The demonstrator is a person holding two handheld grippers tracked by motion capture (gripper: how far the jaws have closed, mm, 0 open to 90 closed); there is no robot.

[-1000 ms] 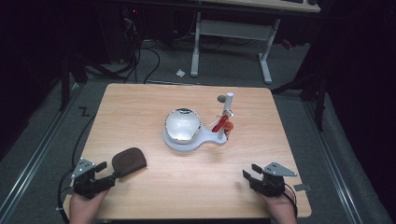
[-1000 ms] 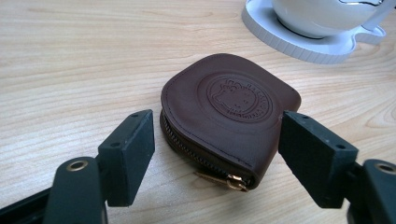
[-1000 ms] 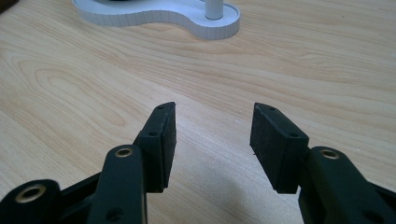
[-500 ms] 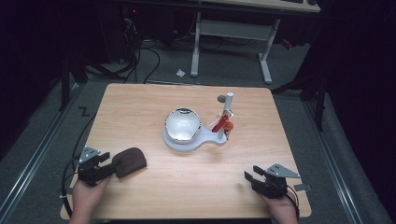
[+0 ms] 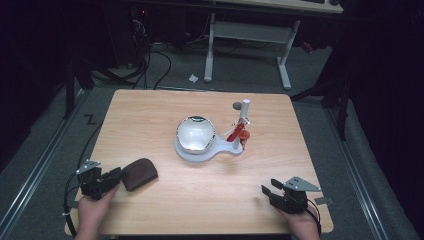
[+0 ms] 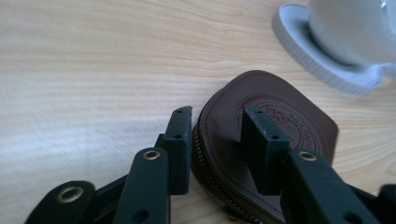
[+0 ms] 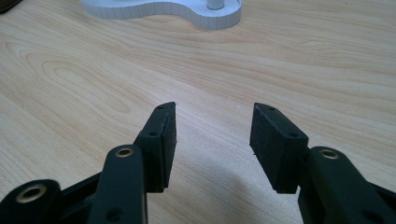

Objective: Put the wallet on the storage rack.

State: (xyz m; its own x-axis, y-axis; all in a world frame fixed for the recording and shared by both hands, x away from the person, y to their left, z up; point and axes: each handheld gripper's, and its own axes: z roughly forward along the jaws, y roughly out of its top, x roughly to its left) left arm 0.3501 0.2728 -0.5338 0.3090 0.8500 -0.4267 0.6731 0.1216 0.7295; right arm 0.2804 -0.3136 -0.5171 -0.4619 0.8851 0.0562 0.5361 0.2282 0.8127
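Lying at the near left of the light wooden bench: a flat brown leather zip pouch. Straddling its near edge with jaws just closing in, one above the embossed top, one beside the zipper, pads not yet pressing: the left hand-held gripper. Resting released, jaws apart over bare wood at the near right: the right hand-held gripper. Standing mid-bench: a white stand with a round mirror.
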